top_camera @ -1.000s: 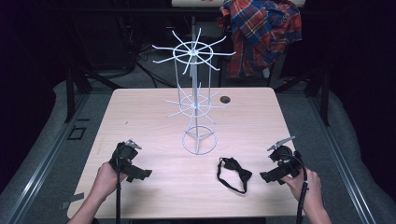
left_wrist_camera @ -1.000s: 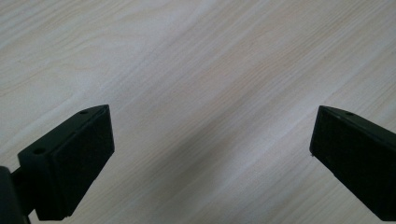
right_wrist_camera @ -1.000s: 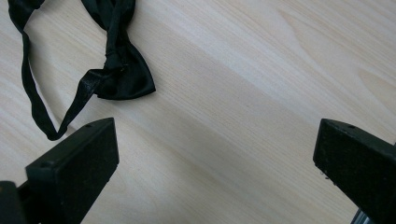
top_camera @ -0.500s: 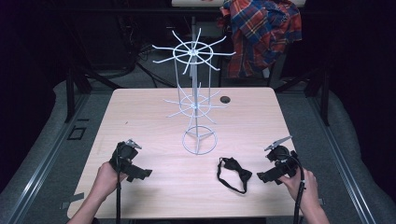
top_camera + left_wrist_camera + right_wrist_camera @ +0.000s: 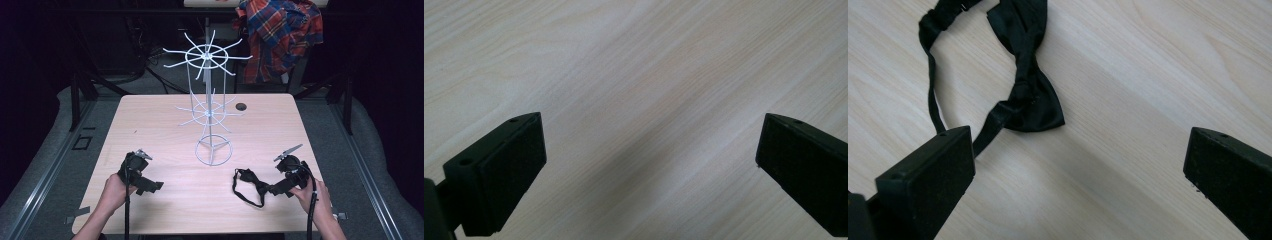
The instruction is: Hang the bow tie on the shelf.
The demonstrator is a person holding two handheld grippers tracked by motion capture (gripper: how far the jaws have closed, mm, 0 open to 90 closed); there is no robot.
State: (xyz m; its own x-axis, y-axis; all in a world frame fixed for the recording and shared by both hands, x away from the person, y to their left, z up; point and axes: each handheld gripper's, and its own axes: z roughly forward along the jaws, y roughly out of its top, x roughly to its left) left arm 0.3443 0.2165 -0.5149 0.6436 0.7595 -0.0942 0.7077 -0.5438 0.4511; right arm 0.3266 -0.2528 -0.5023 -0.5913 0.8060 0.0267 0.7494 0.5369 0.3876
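Barely started I'd say: the table [image 5: 150, 120] has a white wire rack [image 5: 210, 107] with every hook bare, and the black bow tie [image 5: 252, 185] lies flat near the front edge, probably meant for the rack. The right gripper [image 5: 274, 190] sits just beside it, jaws spread wide, nothing grabbed; its own view shows the tie's strap loop [image 5: 933, 95]. The left gripper [image 5: 150, 186] is wide open too, over bare wood.

In the right gripper view the bow tie [image 5: 1025, 75] runs off the edge at 12 o'clock and its strap [image 5: 988, 131] slips behind the jaw at 8 o'clock, while in the high view the shirt [image 5: 280, 35] is cropped at 12 o'clock.
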